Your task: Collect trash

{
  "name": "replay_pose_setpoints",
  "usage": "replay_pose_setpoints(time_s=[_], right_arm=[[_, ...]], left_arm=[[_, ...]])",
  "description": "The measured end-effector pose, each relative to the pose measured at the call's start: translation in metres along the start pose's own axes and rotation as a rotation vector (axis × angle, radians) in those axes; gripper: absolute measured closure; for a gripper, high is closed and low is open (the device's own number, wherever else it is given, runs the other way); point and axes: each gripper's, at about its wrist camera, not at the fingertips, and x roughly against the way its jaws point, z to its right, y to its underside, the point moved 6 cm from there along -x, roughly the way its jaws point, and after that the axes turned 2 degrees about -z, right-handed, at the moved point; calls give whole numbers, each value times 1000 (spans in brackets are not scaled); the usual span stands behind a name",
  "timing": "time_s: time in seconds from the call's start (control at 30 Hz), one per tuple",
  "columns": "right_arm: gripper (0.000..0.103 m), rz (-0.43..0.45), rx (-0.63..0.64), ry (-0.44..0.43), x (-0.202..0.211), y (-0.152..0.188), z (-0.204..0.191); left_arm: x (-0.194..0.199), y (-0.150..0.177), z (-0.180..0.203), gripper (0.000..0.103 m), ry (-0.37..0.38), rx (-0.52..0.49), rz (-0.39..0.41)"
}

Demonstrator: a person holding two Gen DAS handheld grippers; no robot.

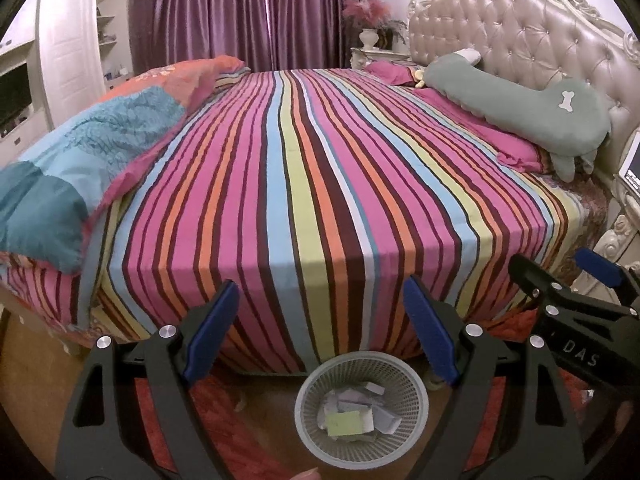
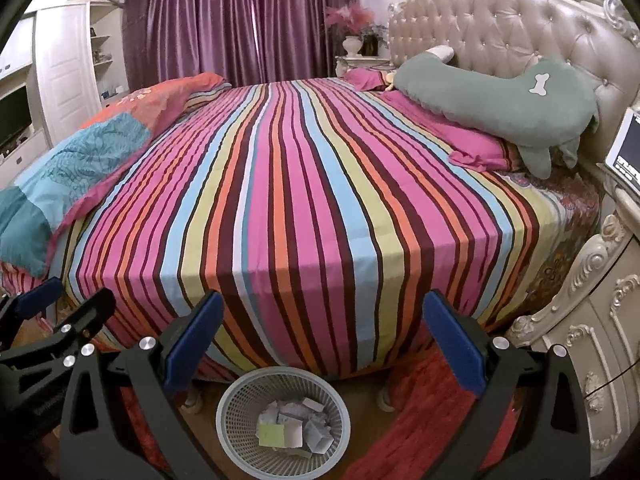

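A grey mesh wastebasket (image 1: 362,364) stands on the floor at the foot of the striped bed (image 1: 304,168). It holds several crumpled paper scraps and a yellow-green note (image 1: 343,423). My left gripper (image 1: 320,312) is open and empty, held above the basket. My right gripper (image 2: 322,320) is open and empty, also above the basket (image 2: 248,396), with the paper scraps (image 2: 296,426) showing inside it. The right gripper also shows at the right edge of the left wrist view (image 1: 560,276). The left gripper shows at the left edge of the right wrist view (image 2: 68,300).
The striped bed (image 2: 304,184) carries a folded quilt (image 1: 92,152) on the left and a green bone-shaped pillow (image 1: 516,100) by the tufted headboard (image 1: 520,28). An ornate cream nightstand (image 2: 592,340) stands on the right with a laptop (image 2: 624,144) on it. A red rug (image 2: 420,412) lies beside the basket.
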Motion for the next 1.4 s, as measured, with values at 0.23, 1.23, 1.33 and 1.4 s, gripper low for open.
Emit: replay_pose_setpoints(time_s=[0.23,1.23,1.33,1.4], right_arm=[[8,0,-6,0,0,0,1],[8,-3,-6,-8,-4,1,3],[8,-1,-12,-6,-4,1,3],[8,-1,-11,-8,-4,1,3]], left_arm=[[-2,0,-2,21,1,5,-7],[6,-8,-3,11,17,16,48],[7,-8,2,11,11,-3,44],[6,-8,3,10,14,-3,41]])
